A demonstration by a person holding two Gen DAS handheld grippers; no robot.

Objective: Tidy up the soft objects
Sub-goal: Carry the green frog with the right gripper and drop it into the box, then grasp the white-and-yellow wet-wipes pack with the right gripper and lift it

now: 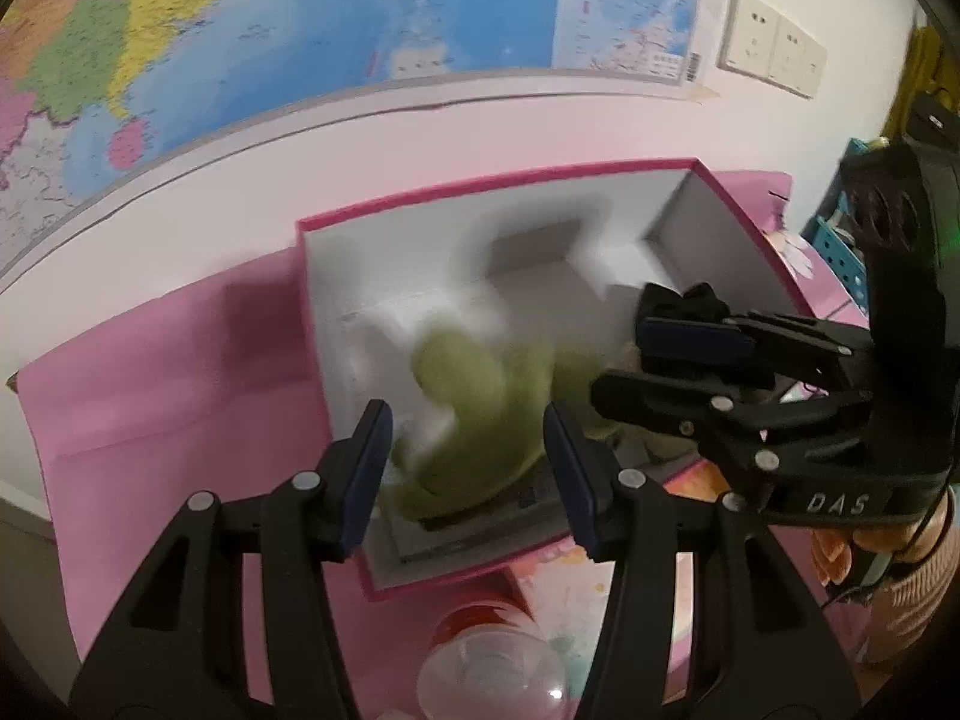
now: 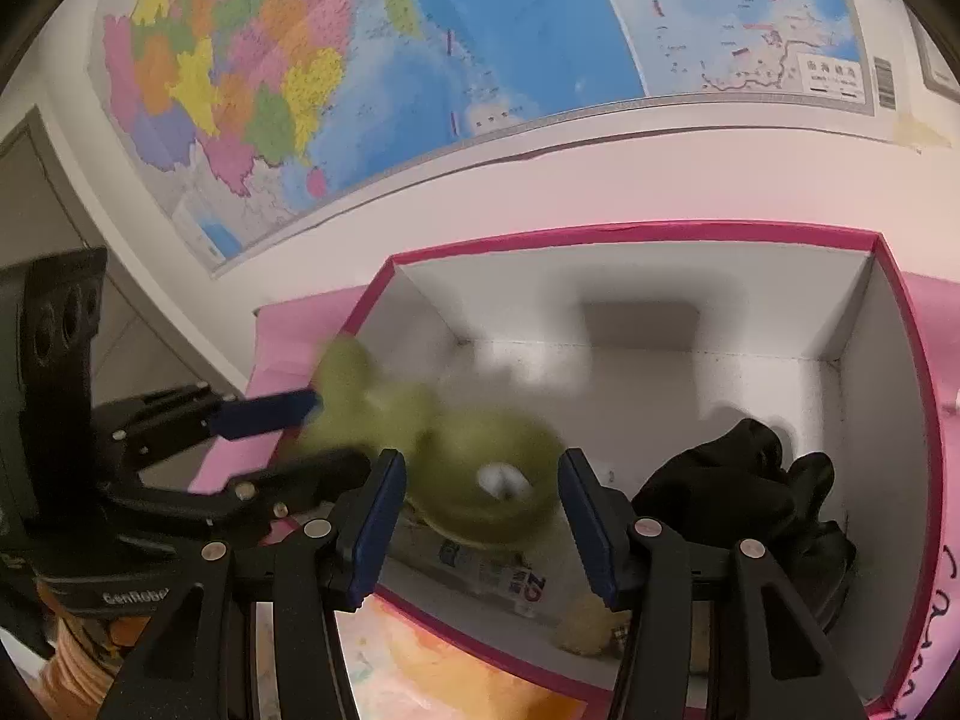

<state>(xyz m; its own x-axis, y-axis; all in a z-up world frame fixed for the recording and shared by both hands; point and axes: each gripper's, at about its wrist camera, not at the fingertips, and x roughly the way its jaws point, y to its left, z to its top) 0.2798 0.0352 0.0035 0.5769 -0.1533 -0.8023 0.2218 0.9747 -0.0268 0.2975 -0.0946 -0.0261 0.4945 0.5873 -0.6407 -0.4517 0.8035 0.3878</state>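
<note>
I see the green plush toy (image 1: 474, 420) blurred over the near edge of the pink box (image 2: 630, 231), seemingly lengthwise left to right. My left gripper (image 1: 468, 474) is at its left end, right gripper (image 2: 480, 519) beside it; both jaws open, neither clearly gripping.

wall: white | map (image 2: 420, 60): large, coloured | sockets (image 1: 771, 42): right of map | table cover (image 1: 150, 420): pink
</note>
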